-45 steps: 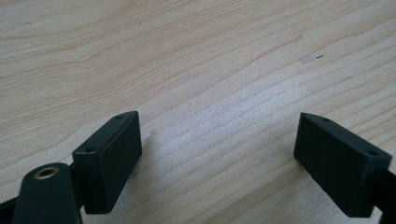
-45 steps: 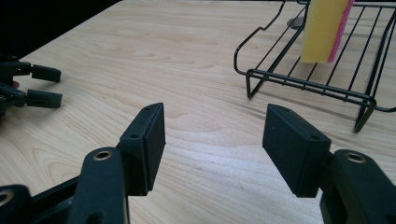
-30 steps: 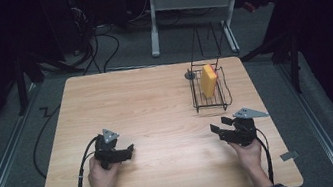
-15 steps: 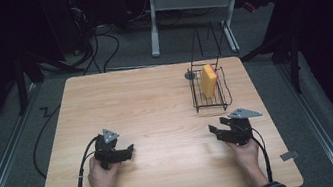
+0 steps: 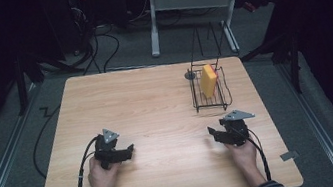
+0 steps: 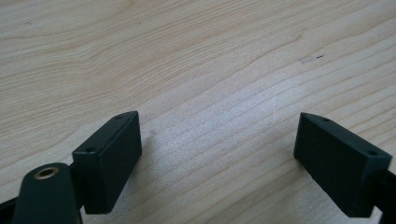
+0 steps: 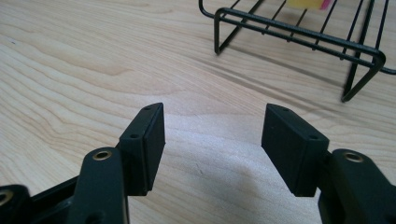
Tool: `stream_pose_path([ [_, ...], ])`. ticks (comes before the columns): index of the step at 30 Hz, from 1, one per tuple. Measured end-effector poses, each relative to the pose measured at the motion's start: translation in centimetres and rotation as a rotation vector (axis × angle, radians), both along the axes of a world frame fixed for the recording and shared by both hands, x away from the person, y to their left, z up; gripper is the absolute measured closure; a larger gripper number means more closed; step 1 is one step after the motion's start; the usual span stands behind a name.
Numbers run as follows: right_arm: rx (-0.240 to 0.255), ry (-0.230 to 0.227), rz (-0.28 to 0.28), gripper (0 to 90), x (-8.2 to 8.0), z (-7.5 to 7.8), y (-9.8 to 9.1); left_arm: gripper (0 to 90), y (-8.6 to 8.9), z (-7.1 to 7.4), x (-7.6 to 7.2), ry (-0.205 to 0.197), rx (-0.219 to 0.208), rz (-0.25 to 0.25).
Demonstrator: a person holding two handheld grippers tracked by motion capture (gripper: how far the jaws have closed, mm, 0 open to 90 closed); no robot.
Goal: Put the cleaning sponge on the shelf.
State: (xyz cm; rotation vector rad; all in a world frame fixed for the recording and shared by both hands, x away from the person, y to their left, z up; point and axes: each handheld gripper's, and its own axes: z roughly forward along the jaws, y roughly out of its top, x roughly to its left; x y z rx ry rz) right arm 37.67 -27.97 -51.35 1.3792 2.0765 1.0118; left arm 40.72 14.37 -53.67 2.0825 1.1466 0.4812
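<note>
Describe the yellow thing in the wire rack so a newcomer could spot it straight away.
Start at the wooden table and look to its far right corner, where a black wire rack stands. Inside it a yellow sponge-like block stands on edge, leaning between the wires. It is the one brightly coloured thing on the table; the small dark round object beside the rack is flat and dull.

a light wooden table stands on a grey floor. behind its far edge, a desk frame with 2 pale legs rises in the dark, black cables trailing beside them.
</note>
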Motion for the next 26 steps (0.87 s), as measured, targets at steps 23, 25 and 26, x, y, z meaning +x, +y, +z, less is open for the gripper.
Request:
stream_pose_path([
  [23, -0.077, 0.049, -0.005, 36.2, 0.5, -1.8, 0.9, 15.7, 0.0, 0.0, 0.0, -0.002, 0.001, -0.001],
  [25, -0.077, 0.049, -0.005, 36.1, 0.5, -1.8, 0.9, 15.7, 0.0, 0.0, 0.0, -0.002, 0.001, -0.001],
  [26, -0.078, 0.049, -0.005, 36.2, 0.5, -1.8, 0.9, 15.7, 0.0, 0.0, 0.0, -0.002, 0.001, -0.001],
])
